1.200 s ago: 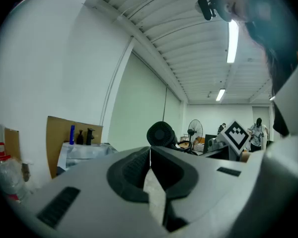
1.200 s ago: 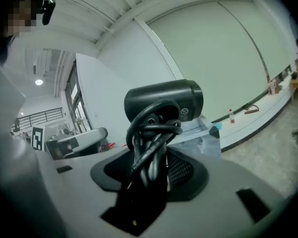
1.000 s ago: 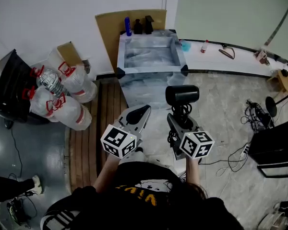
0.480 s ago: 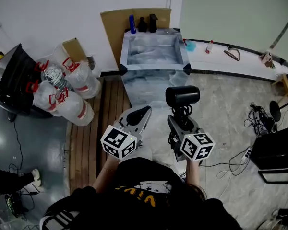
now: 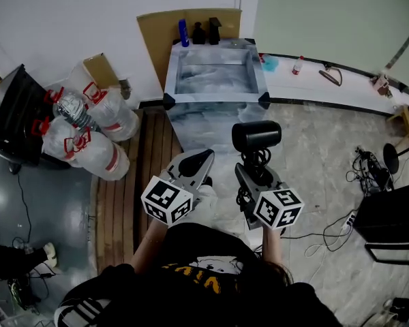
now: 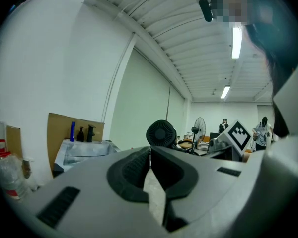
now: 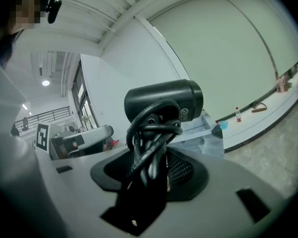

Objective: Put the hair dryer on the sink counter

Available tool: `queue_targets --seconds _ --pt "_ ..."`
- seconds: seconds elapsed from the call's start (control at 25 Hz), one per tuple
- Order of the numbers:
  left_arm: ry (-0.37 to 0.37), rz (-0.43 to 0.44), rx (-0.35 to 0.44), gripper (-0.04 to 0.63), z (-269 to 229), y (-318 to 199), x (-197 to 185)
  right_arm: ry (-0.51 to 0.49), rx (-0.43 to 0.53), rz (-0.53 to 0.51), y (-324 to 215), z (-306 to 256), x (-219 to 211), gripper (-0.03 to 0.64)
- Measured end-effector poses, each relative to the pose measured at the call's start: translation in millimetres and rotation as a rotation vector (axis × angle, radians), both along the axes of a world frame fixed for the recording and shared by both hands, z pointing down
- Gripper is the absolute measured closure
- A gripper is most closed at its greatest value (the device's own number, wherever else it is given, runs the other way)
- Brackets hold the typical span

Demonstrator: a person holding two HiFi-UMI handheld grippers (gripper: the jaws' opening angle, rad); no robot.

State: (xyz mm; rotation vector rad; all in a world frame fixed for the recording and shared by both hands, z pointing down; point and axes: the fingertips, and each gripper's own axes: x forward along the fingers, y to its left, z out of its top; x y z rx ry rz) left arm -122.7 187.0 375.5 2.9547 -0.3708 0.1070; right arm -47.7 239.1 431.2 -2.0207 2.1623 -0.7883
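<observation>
My right gripper (image 5: 254, 166) is shut on the handle of a black hair dryer (image 5: 256, 135), whose coiled cord (image 7: 151, 143) bunches between the jaws. The barrel (image 7: 164, 101) sticks up above the jaws. The dryer hangs in the air in front of the marbled sink counter (image 5: 215, 104), short of its near edge. The left gripper (image 5: 203, 161) is level with it on the left, jaws shut with nothing between them (image 6: 150, 155). The dryer's round rear grille (image 6: 161, 133) shows just beyond the left jaws.
Three bottles (image 5: 198, 33) stand at the counter's back edge against a cardboard sheet (image 5: 157, 33). Large water jugs (image 5: 88, 131) lie to the left on the floor. A white ledge (image 5: 327, 87) with small items runs right. Cables (image 5: 365, 165) lie on the floor at right.
The view has shifted slightly; the sink counter sits marginally nearer. Both grippers keep the same pose, and the dryer stays gripped.
</observation>
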Motion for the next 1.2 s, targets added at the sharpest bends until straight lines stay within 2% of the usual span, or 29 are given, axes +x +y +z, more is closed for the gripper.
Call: queue_targets --seconds 0.2,0.52,0.92,1.2 --pt "0.009 0.028 -0.017 0.586 6.9 -41.2 34.8 0.005 -0.021 0.017 -37.7 6.6 30.9 0.428" --pt "0.035 0.077 -0.026 0.586 -4.1 -135.9 87.6 0.009 -0.042 0.063 -124.1 1.8 79.6 0.428" --pt "0.024 0.15 -0.039 0.586 2.4 -232.1 126.0 0.019 -0.073 0.123 -224.7 6.3 125.2 0.428" --pt "0.028 0.173 -0.058 0.586 8.3 -267.7 143.2 0.033 -0.101 0.151 -256.6 10.3 143.7 0.429"
